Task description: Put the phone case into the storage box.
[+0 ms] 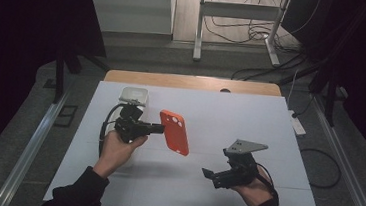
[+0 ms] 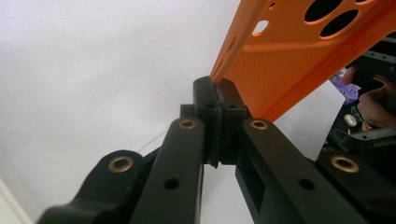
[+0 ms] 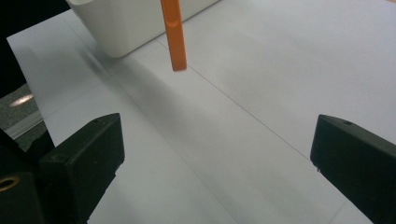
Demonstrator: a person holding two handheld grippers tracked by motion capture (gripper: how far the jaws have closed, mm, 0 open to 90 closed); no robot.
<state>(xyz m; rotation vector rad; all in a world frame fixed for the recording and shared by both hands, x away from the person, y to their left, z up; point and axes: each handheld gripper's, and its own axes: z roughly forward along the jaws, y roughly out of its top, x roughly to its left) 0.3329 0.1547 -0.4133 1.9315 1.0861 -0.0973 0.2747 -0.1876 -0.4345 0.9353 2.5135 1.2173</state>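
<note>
Nearest the camera, toward the desk's (image 1: 270, 115) near edge, the left claw (image 1: 157, 128) is clenched on the edge of the orange phone case (image 1: 174, 132), lifted above mid-desk; the white box (image 1: 134, 96) stands near the far-left corner. The pick-up looks done, the placing or handover not. The left gripper view shows jaws pinching the case rim (image 2: 224, 60); the right gripper view shows the right claw (image 3: 215, 154) released, jaws wide, aimed at the hanging case.

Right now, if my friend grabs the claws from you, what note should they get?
Left claw: shut on the edge of the orange phone case, holding it in the air above the white table.
Right claw: open, holding nothing, low over the table, pointing toward the case.
White container: on the table behind the left claw.
Done: case picked up.
Left: probably handing it over or putting it down.
</note>
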